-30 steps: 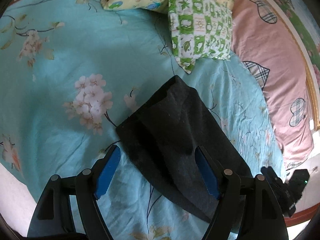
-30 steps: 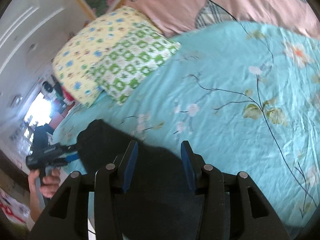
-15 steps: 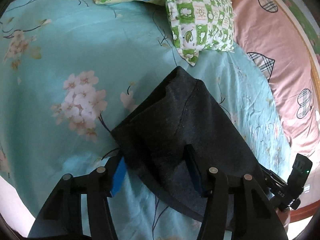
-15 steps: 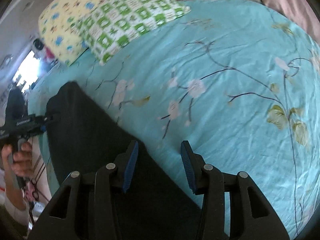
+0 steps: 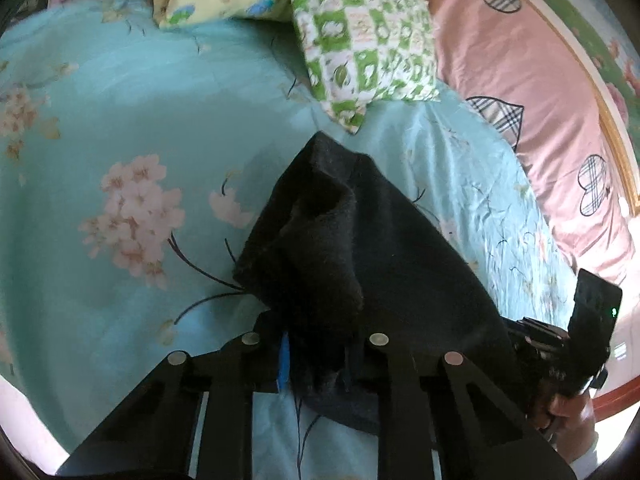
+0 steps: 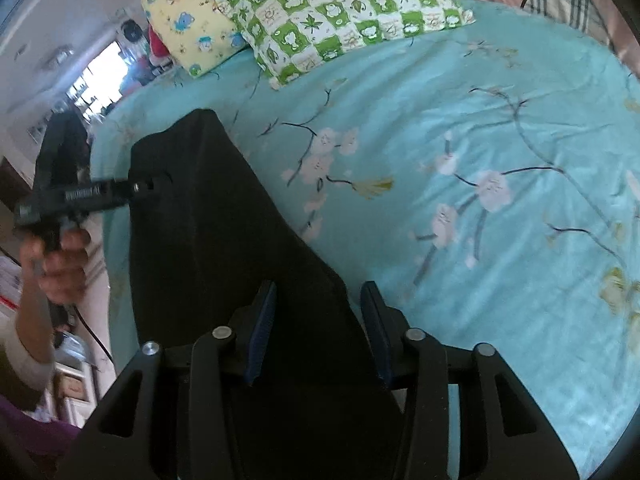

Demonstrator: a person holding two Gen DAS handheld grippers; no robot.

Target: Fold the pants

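Now the left tool (image 5: 316, 356) had closed on a bunched edge of the pants (image 5: 360, 248), its blue pads pinching dark cloth where a second before they had stood wide over it. That grip lifted a ridge of fabric off the bed (image 5: 120, 100), so a fold looked ready to start. To the right, the pants (image 6: 208, 232) lay flat across the bed (image 6: 480, 140), near the pillows (image 6: 340, 12). The right tool (image 6: 320, 332) stood at a middling gap, holding nothing, over the cloth's near edge; earlier it had hovered the same way, only farther from the pillows.
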